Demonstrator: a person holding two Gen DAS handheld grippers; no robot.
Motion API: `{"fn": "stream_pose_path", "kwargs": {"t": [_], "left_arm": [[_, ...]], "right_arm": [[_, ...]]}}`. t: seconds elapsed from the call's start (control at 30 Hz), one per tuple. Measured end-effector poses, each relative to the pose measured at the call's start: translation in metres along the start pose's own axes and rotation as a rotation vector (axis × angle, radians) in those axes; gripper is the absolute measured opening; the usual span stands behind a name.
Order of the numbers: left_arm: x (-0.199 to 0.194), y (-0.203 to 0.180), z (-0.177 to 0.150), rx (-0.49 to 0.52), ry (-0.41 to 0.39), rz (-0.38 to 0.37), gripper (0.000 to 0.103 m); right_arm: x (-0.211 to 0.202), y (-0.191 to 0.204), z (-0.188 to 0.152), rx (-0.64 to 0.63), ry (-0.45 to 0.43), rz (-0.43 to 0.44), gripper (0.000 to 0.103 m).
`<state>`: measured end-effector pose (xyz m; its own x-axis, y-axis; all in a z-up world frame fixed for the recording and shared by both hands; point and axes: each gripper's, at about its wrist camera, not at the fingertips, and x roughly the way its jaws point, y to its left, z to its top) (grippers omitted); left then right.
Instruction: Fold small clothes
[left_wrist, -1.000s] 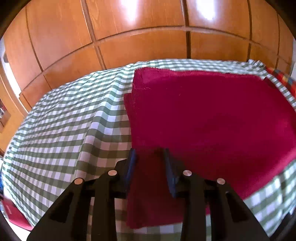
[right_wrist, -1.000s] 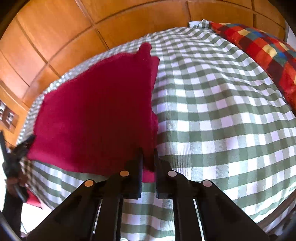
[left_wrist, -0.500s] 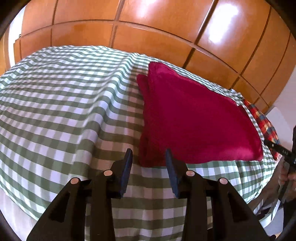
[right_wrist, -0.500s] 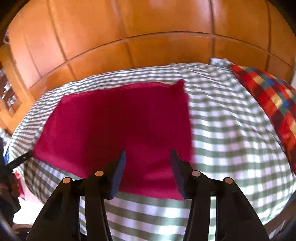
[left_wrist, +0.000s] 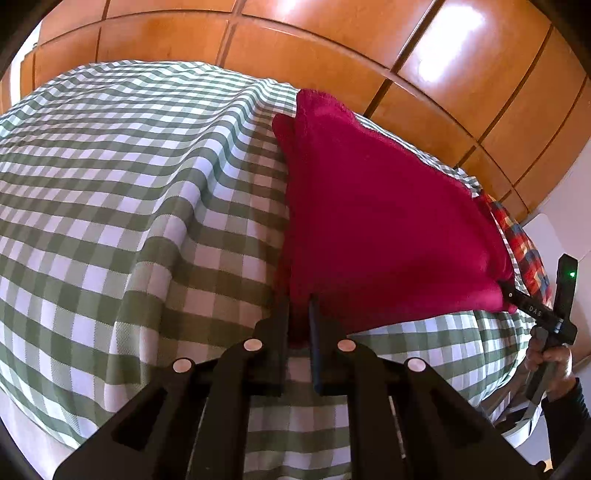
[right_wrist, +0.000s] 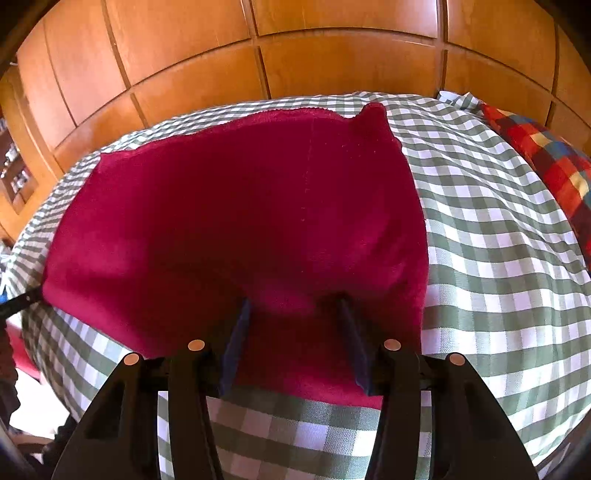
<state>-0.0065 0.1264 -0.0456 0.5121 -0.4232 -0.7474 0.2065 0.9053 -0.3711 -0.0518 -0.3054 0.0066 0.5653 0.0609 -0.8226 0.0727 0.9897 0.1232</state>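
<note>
One red cloth (right_wrist: 236, 229) lies flat on the bed, on top of the green and white checked bedspread (right_wrist: 491, 258), and it looks folded over, with a second layer peeking out along one side. The left gripper (left_wrist: 298, 325) comes in low at the near corner of the cloth, and its two fingers are squeezed almost together with that corner pinched between them. The right gripper (right_wrist: 291, 325) sits over the near edge of the cloth, pointing across it toward the wall, and its two fingers (right_wrist: 236, 339) are spread wide apart with nothing between them but the cloth lying underneath. From the left side you can see the right gripper's thin black tip touching the far corner of the cloth, and a hand (left_wrist: 550, 365) in a dark sleeve holding its handle just past the bed's edge. There are two grippers and one red cloth. One pillow (right_wrist: 546, 155) with red, blue and yellow squares lies beyond the cloth, near the wooden panelled wall (right_wrist: 295, 55) behind the bed.
</note>
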Motion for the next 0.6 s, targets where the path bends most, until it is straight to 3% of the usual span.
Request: {"fn": "stream_pose_path", "kwargs": {"t": [0.07, 0.1, 0.17, 0.3, 0.4, 0.53, 0.6], "left_arm": [[-0.003, 0.001, 0.006, -0.032, -0.001, -0.009, 0.015], [-0.005, 0.001, 0.01, -0.041, -0.008, 0.001, 0.024], [-0.011, 0.0, 0.016, -0.036, -0.03, 0.029, 0.029], [-0.015, 0.001, 0.042, -0.043, -0.082, 0.02, 0.029], [-0.006, 0.004, 0.068, -0.048, -0.103, -0.007, 0.029], [0.021, 0.002, 0.103, -0.053, -0.086, -0.036, 0.029], [0.036, 0.005, 0.116, -0.082, -0.062, -0.036, 0.037]], "right_arm": [[-0.001, 0.002, 0.0, -0.013, 0.001, -0.008, 0.049], [-0.002, 0.003, 0.0, -0.012, 0.001, -0.008, 0.049], [-0.002, 0.003, 0.0, -0.003, 0.003, -0.009, 0.05], [-0.005, 0.008, 0.006, -0.008, 0.004, -0.008, 0.06], [-0.009, 0.014, 0.01, -0.023, -0.012, -0.019, 0.061], [-0.017, 0.019, 0.018, -0.021, -0.054, -0.018, 0.062], [-0.018, 0.019, 0.022, -0.017, -0.064, -0.018, 0.069]]}}
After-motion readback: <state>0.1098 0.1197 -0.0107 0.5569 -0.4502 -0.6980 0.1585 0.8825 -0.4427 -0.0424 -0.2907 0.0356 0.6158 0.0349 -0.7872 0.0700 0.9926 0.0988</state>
